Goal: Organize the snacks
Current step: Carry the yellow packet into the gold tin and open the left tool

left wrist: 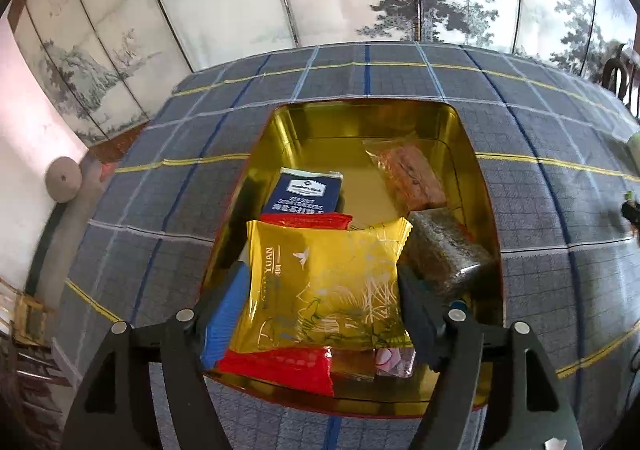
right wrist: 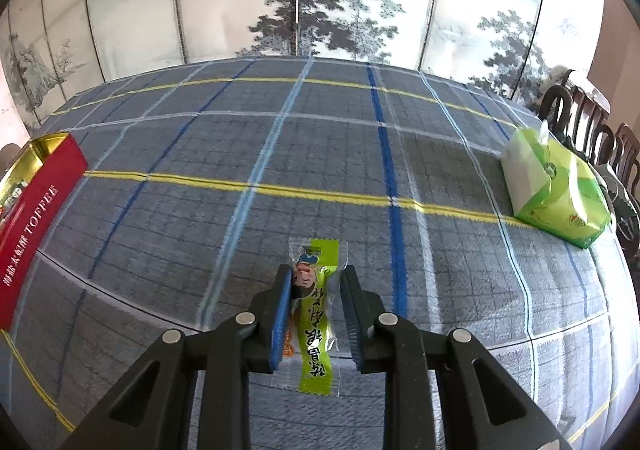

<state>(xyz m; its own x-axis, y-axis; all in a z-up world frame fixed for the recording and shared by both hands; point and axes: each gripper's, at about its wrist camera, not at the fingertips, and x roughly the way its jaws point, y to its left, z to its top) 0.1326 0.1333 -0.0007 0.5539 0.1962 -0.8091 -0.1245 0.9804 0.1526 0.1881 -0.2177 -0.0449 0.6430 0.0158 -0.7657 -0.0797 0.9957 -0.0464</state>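
Now, starting on my left: the left hand-held gripper (left wrist: 324, 304) hangs over the open gold-lined tin (left wrist: 280, 129), its fingers spread to either side of the yellow packet (left wrist: 326, 286). That packet lies on top of the other snacks, and I judge the pads are clear of it, though the fisheye makes the gap on the right side hard to read. A blue cracker packet (left wrist: 306, 191) sits further in.

On my right, the right hand-held gripper (right wrist: 316, 314) has its fingers drawn in around a green candy stick (right wrist: 316, 314) on the checked counter (right wrist: 240, 145). The stick's long axis runs straight along the fingers, so the grip crosses its narrow width. I believe it is clamped.

The tin lies well off to that gripper's left. Only the right view shows its red outer wall and a green tissue pack (right wrist: 556, 189); only the left view shows what is inside.
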